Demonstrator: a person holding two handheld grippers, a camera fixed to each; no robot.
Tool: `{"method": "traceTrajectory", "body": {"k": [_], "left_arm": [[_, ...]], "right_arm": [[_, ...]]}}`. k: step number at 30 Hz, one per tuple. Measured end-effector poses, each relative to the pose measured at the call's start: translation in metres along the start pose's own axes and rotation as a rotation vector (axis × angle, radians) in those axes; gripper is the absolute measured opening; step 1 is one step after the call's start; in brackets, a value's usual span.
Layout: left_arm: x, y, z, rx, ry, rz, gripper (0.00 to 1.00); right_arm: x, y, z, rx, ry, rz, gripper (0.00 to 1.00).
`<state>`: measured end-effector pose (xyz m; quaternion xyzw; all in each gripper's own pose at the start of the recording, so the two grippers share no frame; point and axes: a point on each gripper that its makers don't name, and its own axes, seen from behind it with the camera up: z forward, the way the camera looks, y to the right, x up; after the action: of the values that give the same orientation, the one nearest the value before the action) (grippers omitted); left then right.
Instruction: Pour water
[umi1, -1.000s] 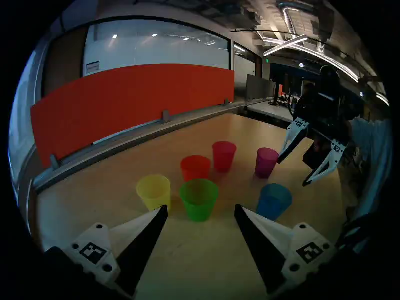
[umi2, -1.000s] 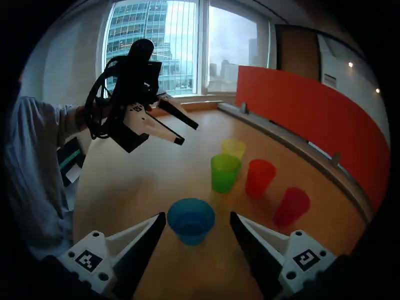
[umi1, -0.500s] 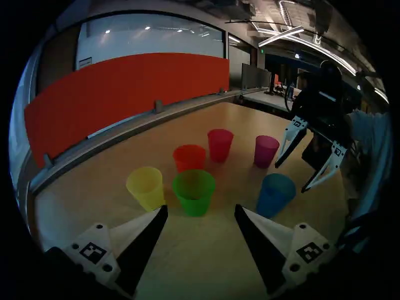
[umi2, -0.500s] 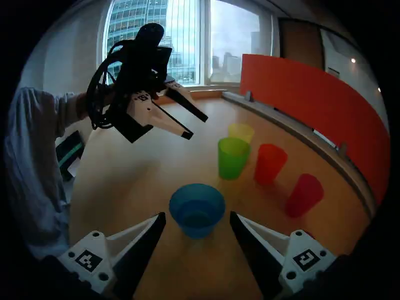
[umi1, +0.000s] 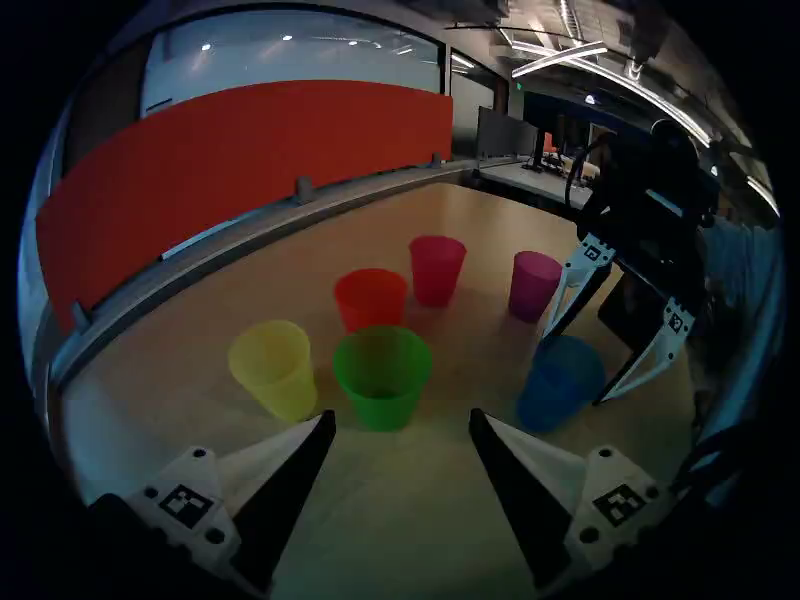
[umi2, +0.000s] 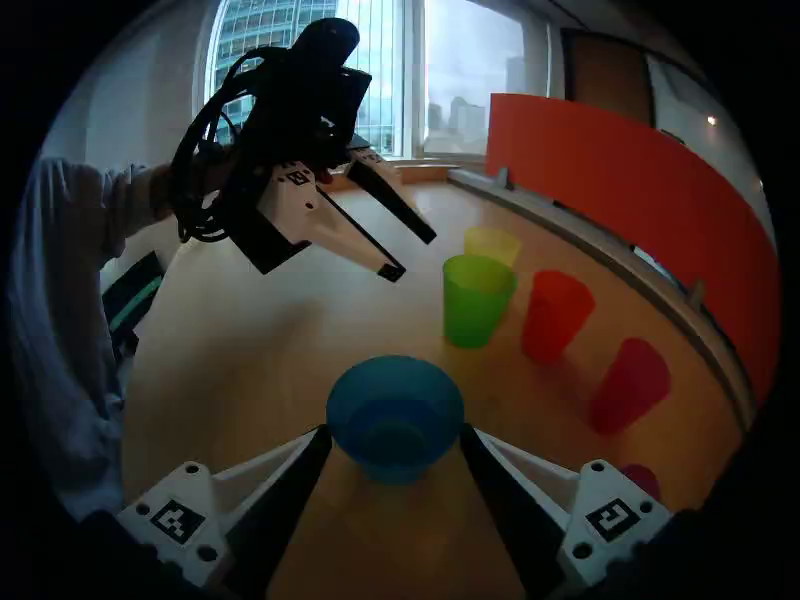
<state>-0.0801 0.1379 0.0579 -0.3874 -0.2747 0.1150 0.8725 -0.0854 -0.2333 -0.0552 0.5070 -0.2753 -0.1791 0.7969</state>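
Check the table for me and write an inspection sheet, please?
Surface: light wooden table.
Job's things: six upright plastic cups: yellow cup, green cup, orange cup, red cup, magenta cup, blue cup.
Clutter: dark object past the table edge, too unclear to name.
Grippers: left gripper open, held above the table; right gripper open, fingers either side of the blue cup.
Cables: black cable looped on the left gripper.
Surroundings: orange partition, windows, a person's sleeve.
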Motion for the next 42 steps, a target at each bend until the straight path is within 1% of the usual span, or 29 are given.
{"method": "traceTrajectory", "body": {"k": [3,8,12,15,23,30,36,42], "left_arm": [[-0.003,-0.003,0.008,-0.001,-0.023,-0.002,1.00],[-0.004,-0.008,0.019,-0.004,-0.044,-0.016,1.00],[-0.007,-0.014,0.028,0.014,-0.065,-0.006,1.00],[-0.008,-0.016,0.035,0.019,-0.079,0.003,1.00],[0.000,-0.016,0.052,0.014,-0.085,0.007,1.00],[0.007,-0.015,0.064,0.013,-0.082,0.004,1.00],[0.009,-0.014,0.070,0.018,-0.085,0.014,1.00],[0.010,-0.015,0.073,0.026,-0.085,0.026,0.99]], "right_arm": [[-0.001,0.000,0.006,-0.001,-0.002,-0.002,1.00],[0.000,-0.001,0.012,-0.001,-0.002,-0.006,1.00],[0.001,-0.002,0.015,0.002,0.001,-0.001,1.00],[0.001,-0.003,0.017,0.005,0.003,0.000,1.00],[0.001,-0.004,0.021,0.008,0.006,0.005,1.00],[0.001,-0.004,0.020,0.007,0.010,0.013,1.00],[0.002,-0.003,0.019,0.006,0.017,0.017,1.00],[0.002,-0.005,0.019,0.011,0.020,0.015,1.00]]}}
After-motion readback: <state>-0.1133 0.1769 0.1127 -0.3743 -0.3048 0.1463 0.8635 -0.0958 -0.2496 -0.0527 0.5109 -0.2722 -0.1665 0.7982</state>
